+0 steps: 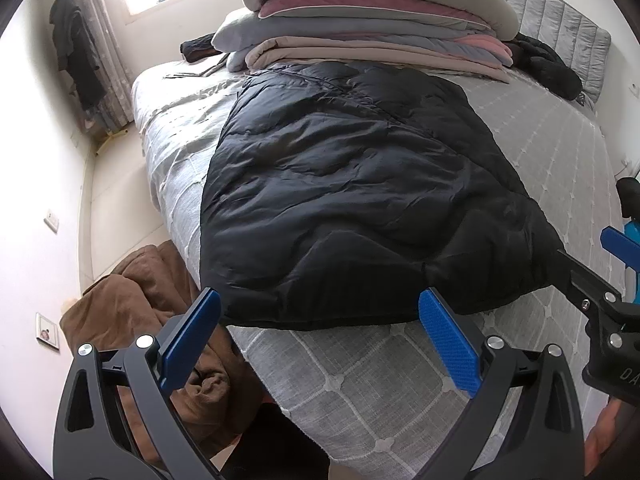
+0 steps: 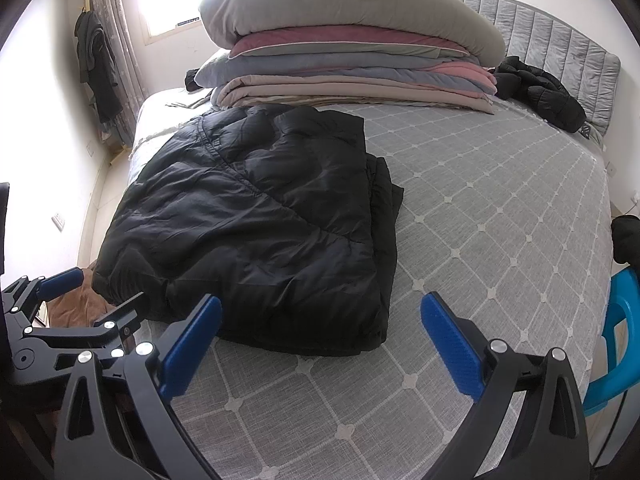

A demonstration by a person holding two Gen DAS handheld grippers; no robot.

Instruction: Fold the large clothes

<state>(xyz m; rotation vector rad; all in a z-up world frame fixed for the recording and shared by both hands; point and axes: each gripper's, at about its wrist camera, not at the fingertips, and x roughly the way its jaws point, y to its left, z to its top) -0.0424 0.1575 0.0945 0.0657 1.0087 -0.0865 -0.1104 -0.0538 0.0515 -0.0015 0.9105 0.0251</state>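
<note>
Left wrist view: black padded coat (image 1: 360,200) folded on bed (image 1: 360,392); left tool (image 1: 320,320), right tool (image 2: 320,320) wide apart, empty

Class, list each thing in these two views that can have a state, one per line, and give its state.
Black padded coat: folded over, lying flat on the bed, held by neither tool.
Left tool: open, empty, near the coat's near edge.
Right tool: open, empty, above bare bedcover.
Pile of bedding: folded and stacked at the head of the bed.
Brown blanket: crumpled on the floor beside the bed.
Second black jacket: bunched, unfolded, by the headboard.
</note>
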